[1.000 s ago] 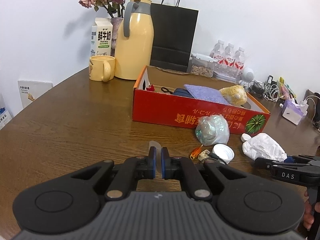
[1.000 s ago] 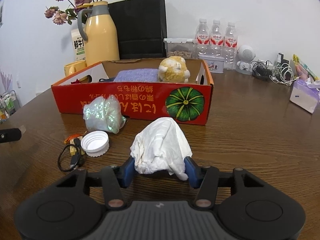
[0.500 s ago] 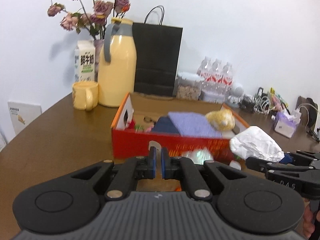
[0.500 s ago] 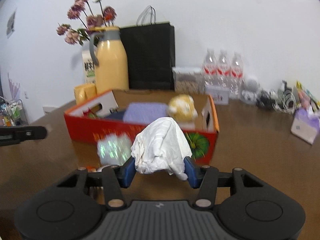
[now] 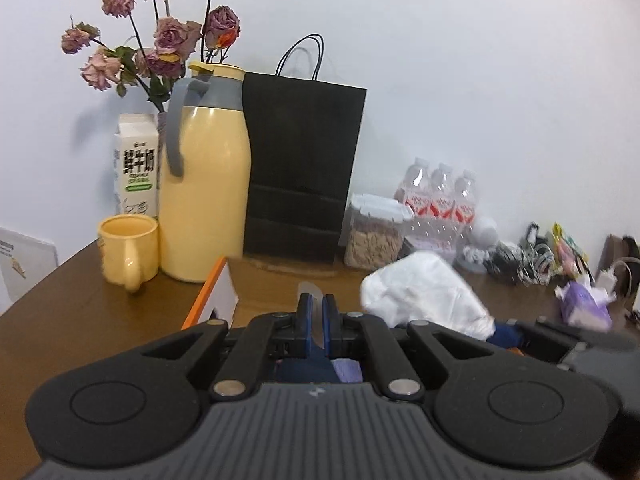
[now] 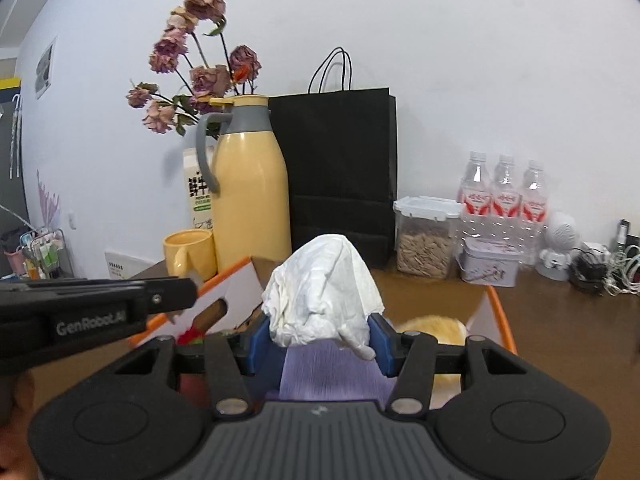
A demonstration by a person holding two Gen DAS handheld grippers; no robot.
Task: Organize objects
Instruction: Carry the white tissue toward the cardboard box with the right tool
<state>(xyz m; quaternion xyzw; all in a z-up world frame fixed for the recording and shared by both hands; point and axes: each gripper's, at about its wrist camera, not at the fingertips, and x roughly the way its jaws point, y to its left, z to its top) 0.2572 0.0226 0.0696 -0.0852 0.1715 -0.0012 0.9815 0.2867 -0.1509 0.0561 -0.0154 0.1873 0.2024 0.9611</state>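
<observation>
- The crumpled white plastic bag point(image 6: 320, 284) sits pinched between the blue pads of the right gripper point(image 6: 318, 344), held in the air above the open red-and-orange cardboard box point(image 6: 502, 320); from the left wrist view the same bag point(image 5: 424, 296) shows to the right of the left gripper point(image 5: 316, 320)
- The left gripper has its pads pressed almost together on a thin clear, film-like scrap point(image 5: 311, 289) that pokes up between them; what the scrap is cannot be told
- Below the bag, inside the box, lie a folded lilac cloth point(image 6: 332, 372) and, to its right, a yellow plush toy point(image 6: 436, 326); something red shows at the box's near left corner, too hidden to name
- The step in hand looks like dropping the bag into the box. To do it well, bring the bag over free room near the cloth, lower it past the rim, then part the pads so that the light bag falls inside and does not catch on a pad or drift out
- Keep the two grippers apart, since the left one reaches across close on the left
- Counted on the far table: one yellow thermos jug point(image 6: 250, 180), one yellow mug point(image 6: 190, 252), one milk carton point(image 5: 136, 164), one black paper bag point(image 6: 340, 168), one clear lidded tub of snacks point(image 6: 426, 236), three water bottles point(image 6: 504, 192), one small tin point(image 6: 488, 260), one bunch of dried roses point(image 6: 200, 64)
</observation>
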